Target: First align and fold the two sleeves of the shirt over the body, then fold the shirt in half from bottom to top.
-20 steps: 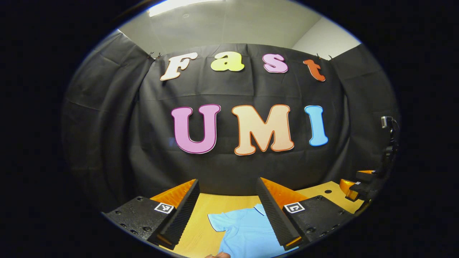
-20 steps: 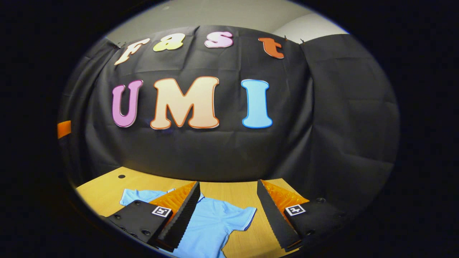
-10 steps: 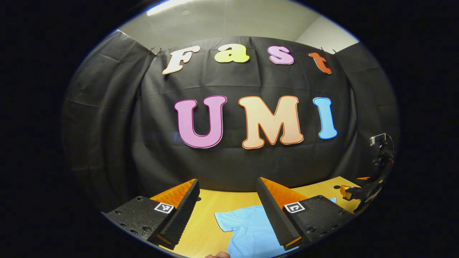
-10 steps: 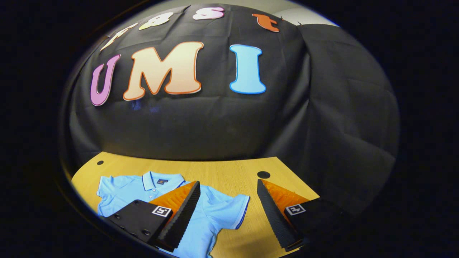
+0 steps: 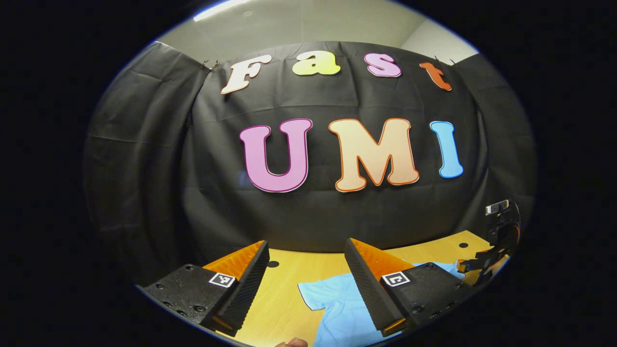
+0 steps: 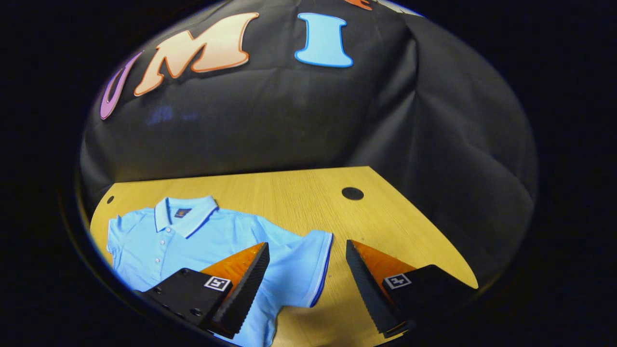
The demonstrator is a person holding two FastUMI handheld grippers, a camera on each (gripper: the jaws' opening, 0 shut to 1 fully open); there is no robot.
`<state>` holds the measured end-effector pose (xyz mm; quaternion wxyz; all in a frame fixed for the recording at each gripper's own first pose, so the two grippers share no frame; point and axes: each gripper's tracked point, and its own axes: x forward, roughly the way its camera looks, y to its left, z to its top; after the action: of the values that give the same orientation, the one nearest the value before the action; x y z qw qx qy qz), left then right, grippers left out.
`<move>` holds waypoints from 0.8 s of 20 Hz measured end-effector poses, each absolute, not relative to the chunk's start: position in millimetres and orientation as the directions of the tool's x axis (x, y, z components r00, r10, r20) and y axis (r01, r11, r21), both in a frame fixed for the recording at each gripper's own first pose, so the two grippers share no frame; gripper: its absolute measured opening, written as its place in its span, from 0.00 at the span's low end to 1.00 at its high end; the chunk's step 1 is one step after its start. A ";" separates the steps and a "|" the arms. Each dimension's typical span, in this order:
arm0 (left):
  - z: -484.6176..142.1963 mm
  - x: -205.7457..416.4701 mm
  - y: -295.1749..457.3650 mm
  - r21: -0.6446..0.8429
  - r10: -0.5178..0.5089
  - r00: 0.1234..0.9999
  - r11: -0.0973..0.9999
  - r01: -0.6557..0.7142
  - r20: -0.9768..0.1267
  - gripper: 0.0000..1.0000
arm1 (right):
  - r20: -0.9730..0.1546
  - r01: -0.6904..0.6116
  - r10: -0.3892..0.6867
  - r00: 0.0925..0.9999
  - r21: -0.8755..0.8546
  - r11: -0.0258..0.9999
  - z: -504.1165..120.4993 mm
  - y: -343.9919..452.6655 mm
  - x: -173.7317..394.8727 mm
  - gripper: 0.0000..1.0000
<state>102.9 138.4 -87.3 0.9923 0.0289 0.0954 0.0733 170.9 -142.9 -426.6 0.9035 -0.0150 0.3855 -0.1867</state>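
Note:
A light blue polo shirt [image 6: 202, 238] lies flat on the wooden table [image 6: 299, 197], collar toward the wall, both short sleeves spread out. My right gripper [image 6: 306, 284] hovers open above the shirt's right sleeve [image 6: 308, 262], whose hem lies between the fingers. In the left gripper view, my left gripper [image 5: 306, 286] is open above the table, with the shirt's left sleeve [image 5: 315, 296] between its fingers. The right gripper [image 5: 487, 262] also appears at the far right edge of that view, low over the shirt.
Two round holes [image 6: 352, 193] [image 6: 110, 199] mark the table's far corners. The black cloth wall [image 6: 270, 120] stands right behind the table's back edge. A fingertip [image 5: 291, 342] peeks in at the bottom of the left gripper view.
The right gripper has tilted down and dropped toward the right sleeve, bringing the whole shirt into its view. The left gripper has shifted slightly left, with the shirt drifting right in its view.

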 end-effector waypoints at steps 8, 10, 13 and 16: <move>-107.6 108.9 145.7 0.066 0.171 0.957 0.985 -0.159 -0.236 0.94 | -0.779 0.353 -0.346 0.523 -0.172 0.920 -479.1 -151.4 159.3 1.00; -107.1 109.5 146.5 0.071 0.176 0.956 0.984 -0.164 -0.235 0.94 | -0.790 0.373 -0.334 0.515 -0.145 0.917 -482.5 -148.9 160.0 1.00; -104.3 111.7 143.5 0.073 0.177 0.958 0.984 -0.164 -0.225 0.94 | -0.797 0.377 -0.309 0.519 -0.111 0.919 -485.5 -145.7 164.9 0.95; -108.2 111.9 139.5 0.063 0.165 0.958 0.986 -0.154 -0.234 0.94 | -0.800 0.325 -0.273 0.535 -0.103 0.940 -485.8 -134.6 165.6 0.69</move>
<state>111.9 139.5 -108.2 0.9893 0.0222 0.1199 0.0807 165.6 -134.6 -485.8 0.8756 0.0288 0.4510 -0.1706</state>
